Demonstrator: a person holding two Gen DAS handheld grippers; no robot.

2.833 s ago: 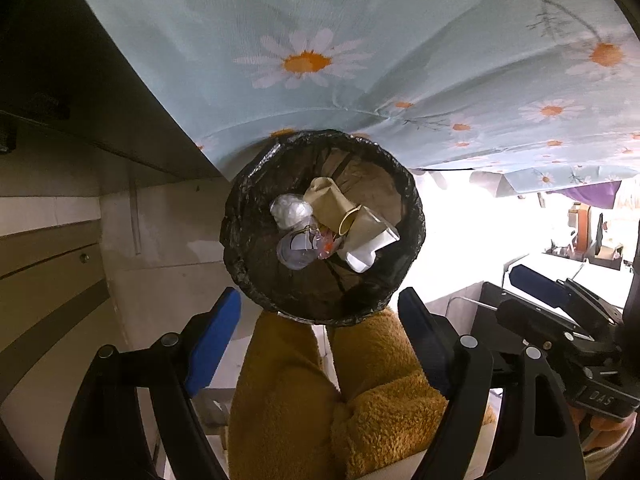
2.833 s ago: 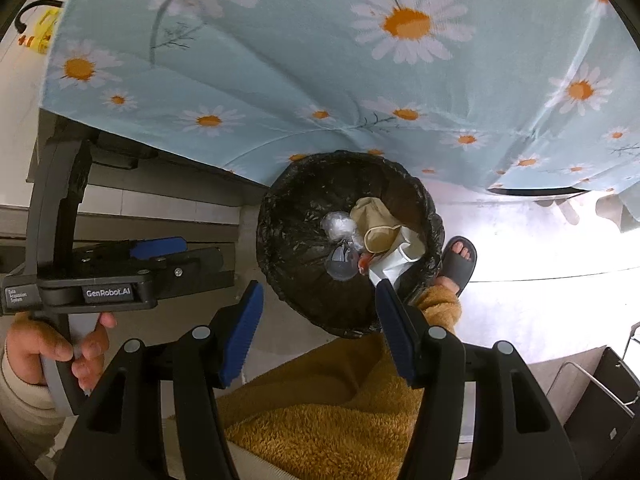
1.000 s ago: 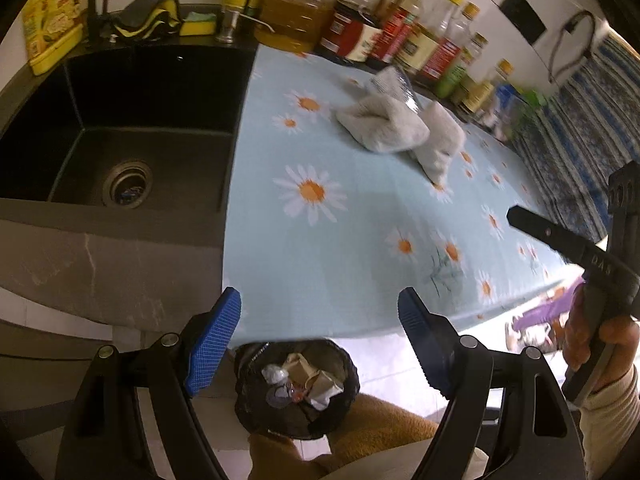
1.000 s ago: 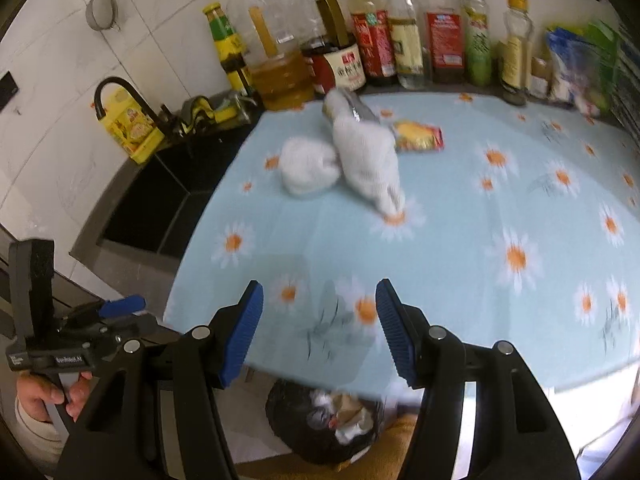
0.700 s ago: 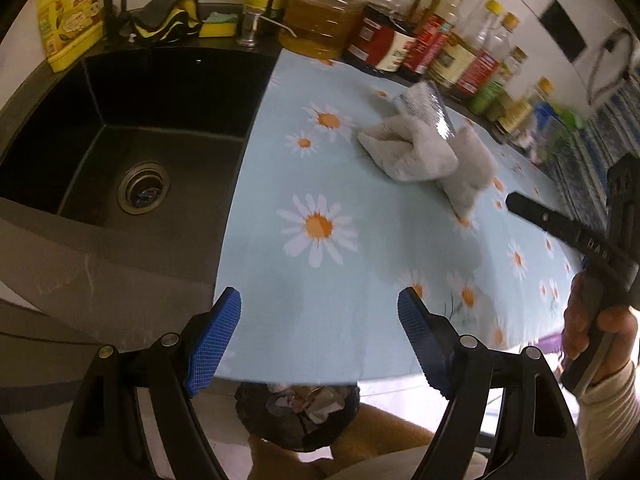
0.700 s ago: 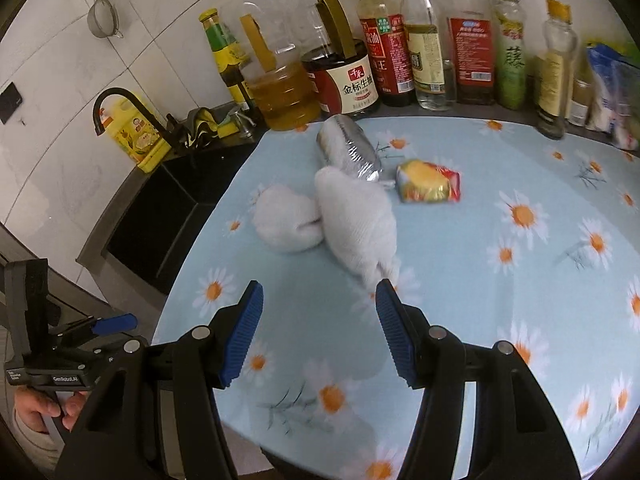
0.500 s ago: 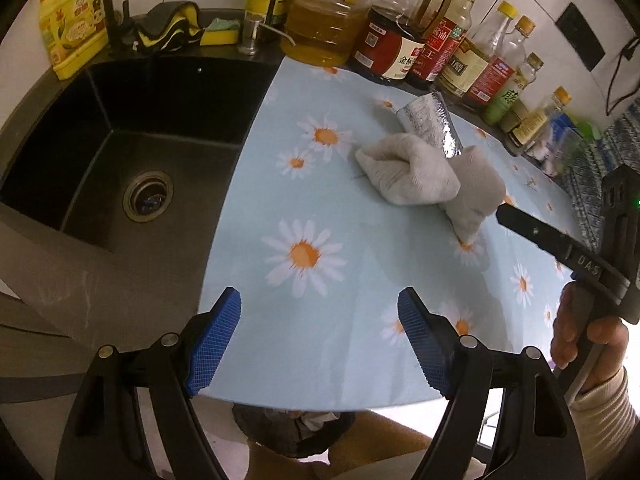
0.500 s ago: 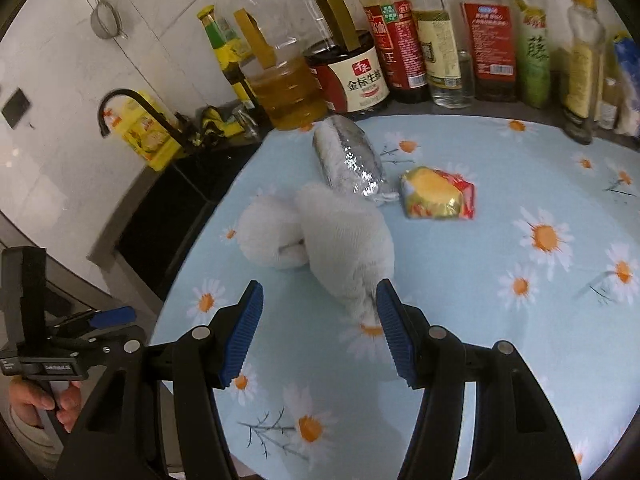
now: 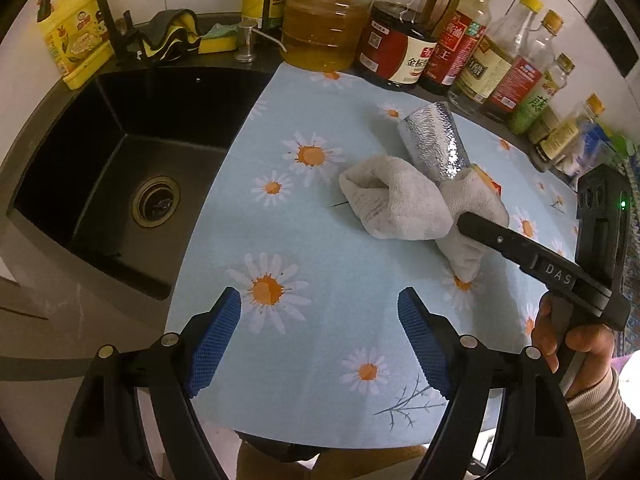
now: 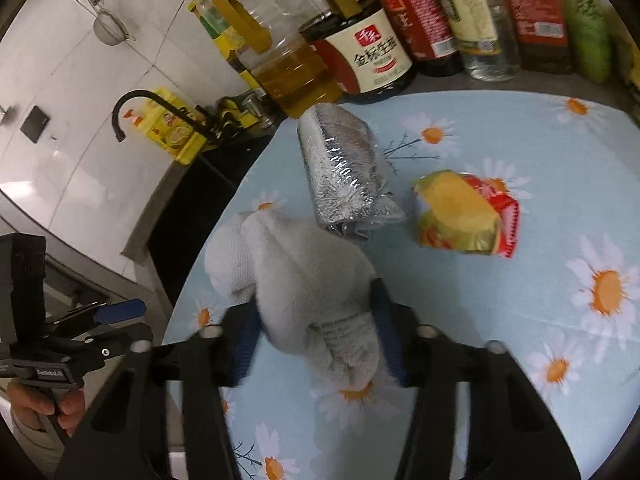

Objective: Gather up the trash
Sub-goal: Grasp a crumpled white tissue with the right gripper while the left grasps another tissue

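Observation:
A grey-white cloth (image 10: 304, 276) lies crumpled on the daisy tablecloth (image 10: 500, 300); it also shows in the left wrist view (image 9: 400, 204). My right gripper (image 10: 316, 336) is open with its blue pads on either side of the cloth's near end. A silver foil packet (image 10: 344, 176) lies just behind the cloth, and a yellow-red snack wrapper (image 10: 468, 216) lies to its right. My left gripper (image 9: 320, 340) is open and empty above the tablecloth's front edge.
A black sink (image 9: 120, 168) with a tap (image 9: 92, 4) lies left of the tablecloth. Several oil and sauce bottles (image 9: 400, 56) line the back wall. A yellow detergent bottle (image 9: 76, 44) and a sponge (image 9: 218, 40) stand behind the sink.
Both grippers rose from the trash bin below the counter to the tabletop. The right gripper moved forward until its pads straddle the cloth. The left gripper stayed open near the front edge.

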